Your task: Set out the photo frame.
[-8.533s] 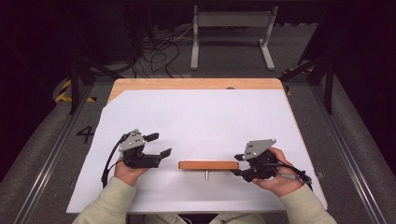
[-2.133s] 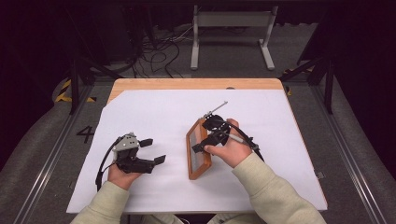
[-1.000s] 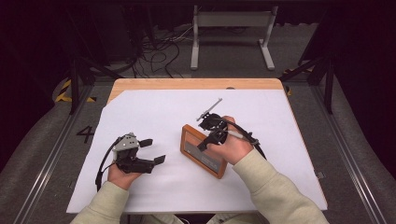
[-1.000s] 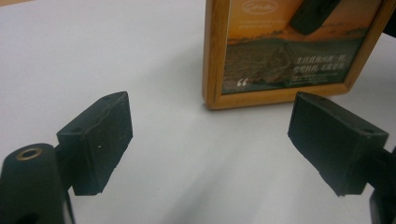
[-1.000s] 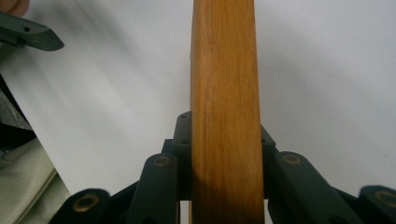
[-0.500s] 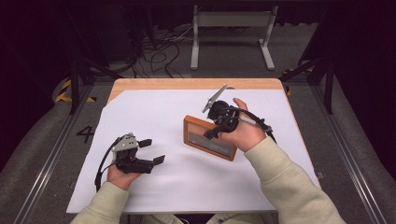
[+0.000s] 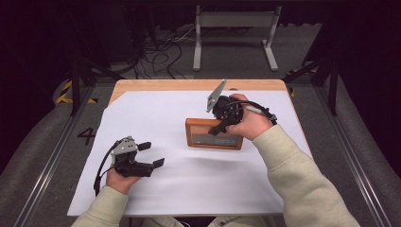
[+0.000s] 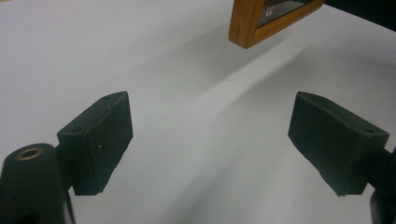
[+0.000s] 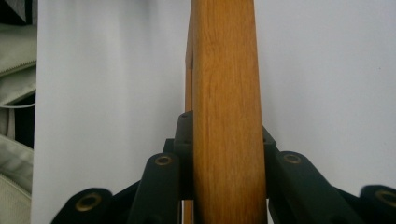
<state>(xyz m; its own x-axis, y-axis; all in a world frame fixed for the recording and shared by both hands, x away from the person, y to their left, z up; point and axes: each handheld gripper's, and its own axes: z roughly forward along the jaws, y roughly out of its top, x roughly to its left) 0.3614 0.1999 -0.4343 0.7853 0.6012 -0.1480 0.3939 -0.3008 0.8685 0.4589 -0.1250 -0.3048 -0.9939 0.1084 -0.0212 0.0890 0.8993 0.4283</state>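
Observation:
A wooden picture frame (image 7: 208, 136) with a grey pane is held up over the middle of the white sheet, its face toward me. My right gripper (image 7: 222, 124) is shut on its upper right edge; in the right gripper view the frame's wooden edge (image 9: 226, 93) runs upward, clamped between the two black jaws. My left gripper (image 7: 152, 154) rests low at the near left of the sheet, open with nothing between its pads (image 8: 100, 137). In the left gripper view one corner of the frame (image 8: 247, 28) hangs above the sheet, well ahead of the jaws.
A white sheet (image 7: 156, 118) covers most of the wooden table (image 7: 142, 85). Beyond the table's far edge are cables (image 7: 161, 47) on the floor and a white metal stand (image 7: 234, 28). Metal rails (image 7: 47, 161) run along both sides.
The right gripper has lifted the frame and carried it farther from me and to the right, turning it from slanted to nearly level and more upright. The left gripper has stayed put.

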